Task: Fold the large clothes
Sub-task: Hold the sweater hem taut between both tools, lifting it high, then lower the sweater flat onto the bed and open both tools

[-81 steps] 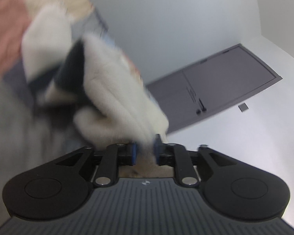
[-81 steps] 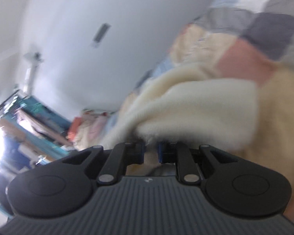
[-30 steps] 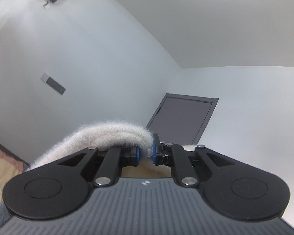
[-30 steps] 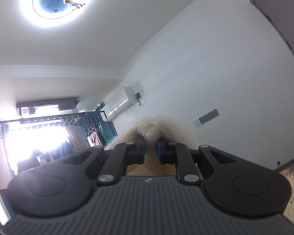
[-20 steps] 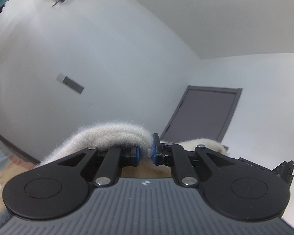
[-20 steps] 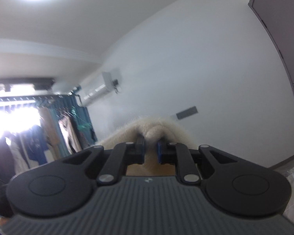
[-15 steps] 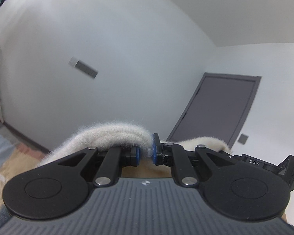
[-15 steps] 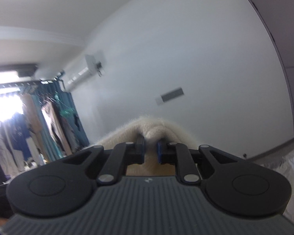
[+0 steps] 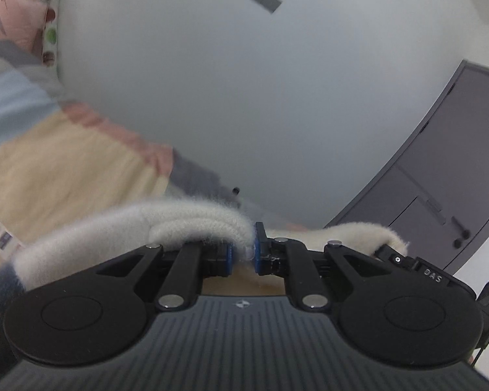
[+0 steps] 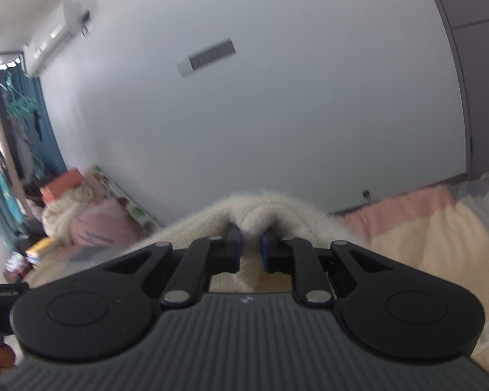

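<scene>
Fleece bunches thick between both claws: the left gripper (image 9: 243,254) and right gripper (image 10: 250,250) each stay clamped on the fuzzy cream-white garment (image 9: 192,220). Both have tipped down from the ceiling toward the pastel patchwork blanket (image 10: 440,228), suggesting the lifted edge is being lowered into a fold.
</scene>
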A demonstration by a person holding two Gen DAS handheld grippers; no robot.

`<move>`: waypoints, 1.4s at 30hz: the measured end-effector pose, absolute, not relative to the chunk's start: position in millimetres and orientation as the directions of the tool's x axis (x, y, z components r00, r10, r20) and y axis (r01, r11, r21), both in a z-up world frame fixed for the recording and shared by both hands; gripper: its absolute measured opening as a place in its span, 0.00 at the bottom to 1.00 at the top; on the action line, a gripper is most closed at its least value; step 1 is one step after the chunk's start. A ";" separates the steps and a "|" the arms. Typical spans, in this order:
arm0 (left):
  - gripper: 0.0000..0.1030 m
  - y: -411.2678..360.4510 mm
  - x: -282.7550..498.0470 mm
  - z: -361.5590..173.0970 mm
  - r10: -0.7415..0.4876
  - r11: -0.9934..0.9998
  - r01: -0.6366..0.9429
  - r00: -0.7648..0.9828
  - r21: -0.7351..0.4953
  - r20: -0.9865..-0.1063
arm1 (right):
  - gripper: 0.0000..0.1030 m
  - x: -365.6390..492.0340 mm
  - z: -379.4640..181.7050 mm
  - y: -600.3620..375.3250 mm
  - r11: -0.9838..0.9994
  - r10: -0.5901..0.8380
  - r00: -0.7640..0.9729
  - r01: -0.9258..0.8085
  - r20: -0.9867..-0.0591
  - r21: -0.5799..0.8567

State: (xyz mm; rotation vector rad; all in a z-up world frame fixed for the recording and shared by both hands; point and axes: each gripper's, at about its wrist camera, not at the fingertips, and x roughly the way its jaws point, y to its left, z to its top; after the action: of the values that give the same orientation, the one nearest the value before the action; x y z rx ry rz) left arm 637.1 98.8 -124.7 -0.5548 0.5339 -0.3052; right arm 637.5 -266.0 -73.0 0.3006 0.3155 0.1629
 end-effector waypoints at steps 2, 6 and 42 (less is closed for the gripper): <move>0.13 89.5 658.6 -151.0 -0.392 0.835 0.110 0.807 -0.539 -0.442 | 0.15 654.5 -102.4 -266.0 0.947 0.193 0.926 -0.088 -0.325 0.310; 0.13 69.2 700.3 -182.6 -0.361 0.876 0.088 0.772 -0.475 -0.523 | 0.15 671.7 -147.1 -273.4 0.943 0.184 0.897 -0.046 -0.401 0.329; 0.46 56.7 441.3 -57.0 -0.253 0.945 0.098 0.825 -0.312 -0.506 | 0.55 466.4 -47.0 -255.7 0.948 0.256 0.908 -0.167 -0.333 0.272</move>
State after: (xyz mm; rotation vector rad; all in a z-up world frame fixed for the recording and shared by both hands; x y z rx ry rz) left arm 441.3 56.7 -57.0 -0.2806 0.5731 -0.1887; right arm 466.4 -255.7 -47.0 0.2413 0.3739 0.2204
